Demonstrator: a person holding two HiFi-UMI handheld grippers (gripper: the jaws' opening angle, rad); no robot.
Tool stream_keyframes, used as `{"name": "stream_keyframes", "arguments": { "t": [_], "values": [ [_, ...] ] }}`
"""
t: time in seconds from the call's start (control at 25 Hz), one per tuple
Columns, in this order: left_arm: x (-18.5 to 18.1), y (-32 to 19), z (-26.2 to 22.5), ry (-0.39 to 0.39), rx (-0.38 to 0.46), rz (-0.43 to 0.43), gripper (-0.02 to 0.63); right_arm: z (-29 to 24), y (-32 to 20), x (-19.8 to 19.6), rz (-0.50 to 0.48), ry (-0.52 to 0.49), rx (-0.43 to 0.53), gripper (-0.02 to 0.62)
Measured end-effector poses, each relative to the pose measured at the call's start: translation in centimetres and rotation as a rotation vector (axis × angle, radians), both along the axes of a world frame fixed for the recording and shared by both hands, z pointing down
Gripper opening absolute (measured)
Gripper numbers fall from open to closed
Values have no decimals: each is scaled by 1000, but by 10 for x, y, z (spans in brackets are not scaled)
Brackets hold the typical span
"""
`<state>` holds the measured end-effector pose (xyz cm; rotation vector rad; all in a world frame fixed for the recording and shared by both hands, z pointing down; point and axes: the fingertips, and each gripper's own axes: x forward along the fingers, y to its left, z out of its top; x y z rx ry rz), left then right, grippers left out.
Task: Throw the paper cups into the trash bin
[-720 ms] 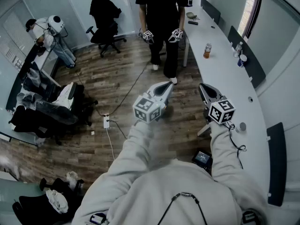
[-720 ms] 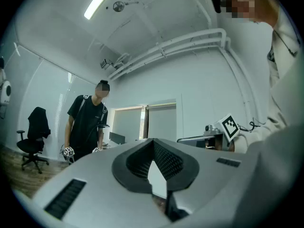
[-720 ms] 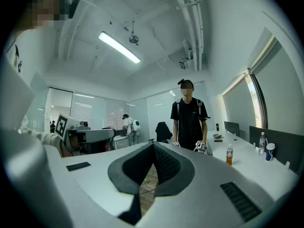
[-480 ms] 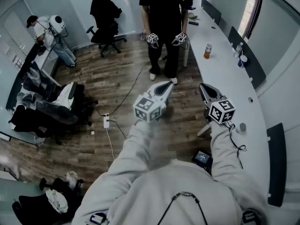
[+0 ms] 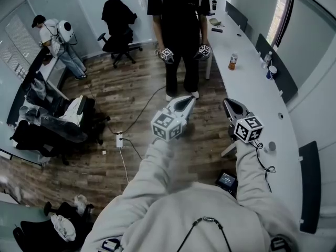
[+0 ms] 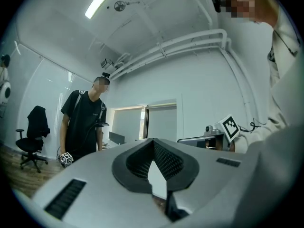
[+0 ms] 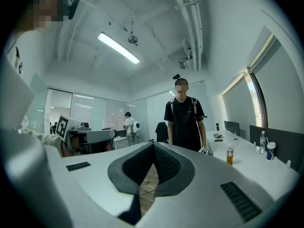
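Wooden floor (image 5: 131,88) runs beside a long white tabletop (image 5: 252,96). On it a paper cup (image 5: 271,72) stands by the dark partition, well apart from both grippers. The left gripper (image 5: 187,99) and right gripper (image 5: 227,103) point forward, each with its fingers pressed together on nothing. A person in black (image 5: 178,25) stands ahead.

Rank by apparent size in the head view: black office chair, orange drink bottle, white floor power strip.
1. black office chair
2. orange drink bottle and white power strip: about alike, not ranked.
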<state>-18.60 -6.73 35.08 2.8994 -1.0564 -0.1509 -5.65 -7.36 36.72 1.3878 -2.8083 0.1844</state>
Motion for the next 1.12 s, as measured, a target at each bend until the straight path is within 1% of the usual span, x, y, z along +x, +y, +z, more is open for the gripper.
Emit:
{"name": "stream_keyframes", "arguments": {
  "t": [0.44,0.68,0.84,1.0,1.12],
  "values": [
    [4,8,6,22,-25,20,2,3,5,6,-3,-23,-12,18],
    [-5,13,4,37,-22,11,2,0,13,3,-3,-10,-13,18],
    [-4,13,5,24,-23,17,2,-7,16,4,6,1,-1,18],
    [9,11,5,5,-22,40,2,-10,20,16,47,14,8,18],
    [27,12,6,13,-20,100,2,-8,31,39,113,22,2,18]
  ]
}}
